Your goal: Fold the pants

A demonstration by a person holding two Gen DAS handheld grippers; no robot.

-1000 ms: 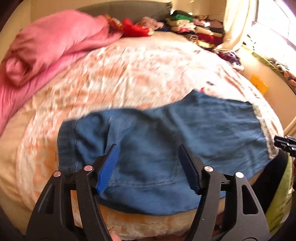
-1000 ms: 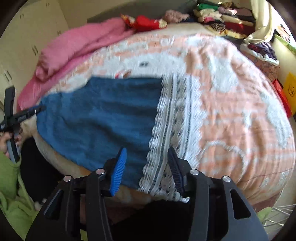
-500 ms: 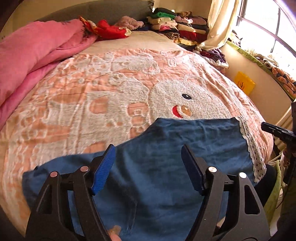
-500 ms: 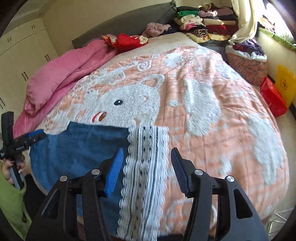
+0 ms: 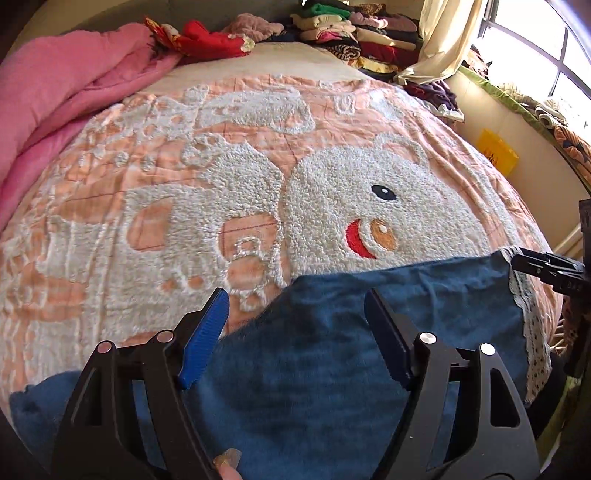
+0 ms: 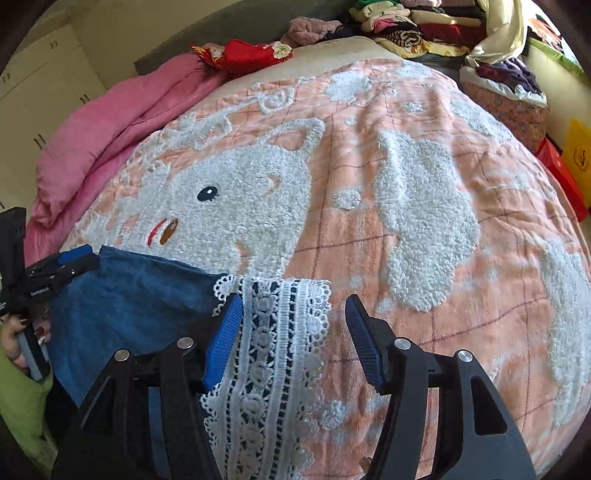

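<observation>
lying flat on the fuzzy peach-and-white bedspread point(image 5: 229, 192), the soft blue denim pants point(image 5: 332, 369) show a white lace hem point(image 6: 273, 350); left gripper point(image 5: 295, 343) and right gripper point(image 6: 295, 339) gape wide, holding nothing.

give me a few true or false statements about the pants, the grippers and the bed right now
1. The blue pants lie at the near edge of the bed. True.
2. The left gripper is clamped shut on the pants. False: its jaws stand wide open above the fabric.
3. The white lace trim lies between the open fingers of the right gripper. True.
4. The blanket under the pants is plain green. False: it is peach with a white fleecy animal design.
5. A pink quilt is bunched along the bed's left side. True.
6. The folded clothes stack sits on top of the pants. False: it is at the bed's far end.
</observation>
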